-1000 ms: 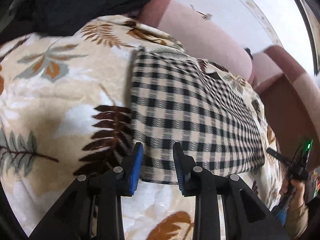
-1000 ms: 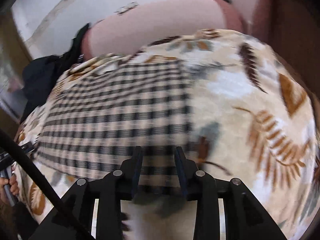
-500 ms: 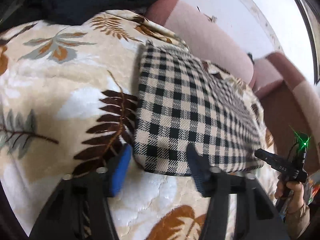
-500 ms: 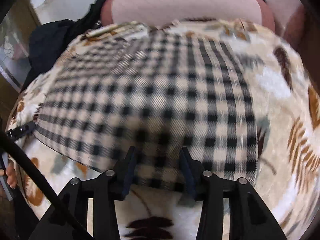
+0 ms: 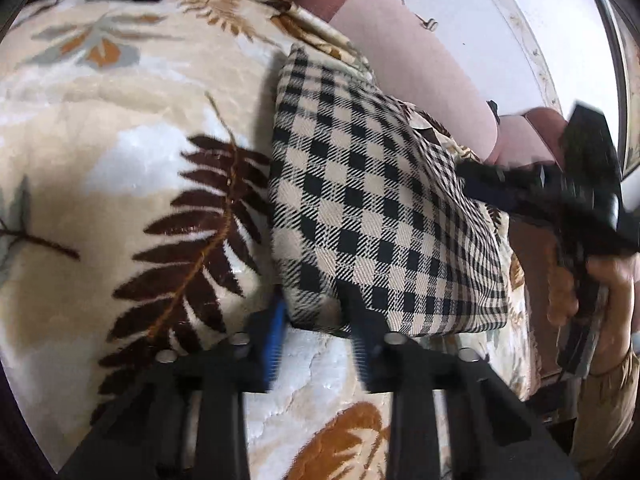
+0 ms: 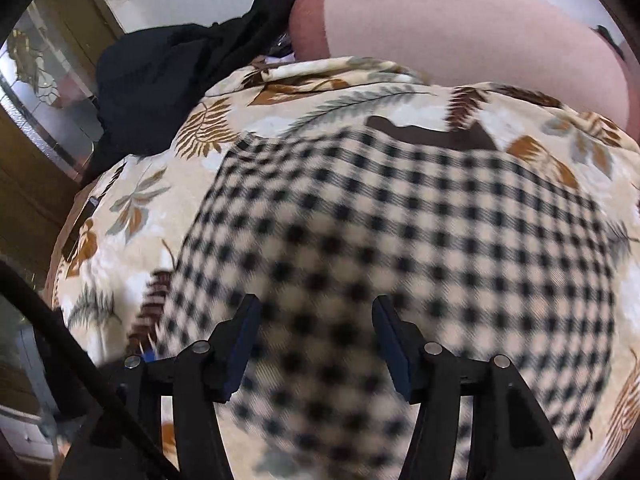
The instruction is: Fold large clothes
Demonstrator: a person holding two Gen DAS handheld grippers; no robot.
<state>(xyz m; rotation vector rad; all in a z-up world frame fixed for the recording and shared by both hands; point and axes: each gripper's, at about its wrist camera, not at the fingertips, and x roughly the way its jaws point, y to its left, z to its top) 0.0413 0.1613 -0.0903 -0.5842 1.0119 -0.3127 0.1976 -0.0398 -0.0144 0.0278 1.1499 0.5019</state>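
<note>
Left wrist view: folded checked cloth (image 5: 380,208) flat on leaf-print blanket (image 5: 120,140), long side running away up the picture, near corner at the fingers. Left gripper (image 5: 318,340) low at that corner, jaws just closed in and now narrow, pinching the corner's thick folded edge between the blue pad and the far pad; grip apparently on all layers, though blur at the tips leaves that uncertain. Step in hand, by judgement: taking hold of the near edge for another fold. For a clean fold: keep every layer inside the pinch, lift only enough to clear the blanket, leave the blanket's pile out of the jaws, carry the edge straight along the check lines. Right wrist view: same cloth (image 6: 400,240) filling the middle of the picture, blurred, lying on the blanket (image 6: 280,120) with the pink sofa back (image 6: 460,32) beyond and a dark garment (image 6: 168,76) heaped at the far left corner. Right gripper (image 6: 316,342) above the cloth, jaws just opened wider and now spread, nothing pinched; cloth beneath and between the fingers, not visibly touched by either pad. Before closing: bring it down to the near edge level with the left grip, so both corners rise together and the fold stays square.
</note>
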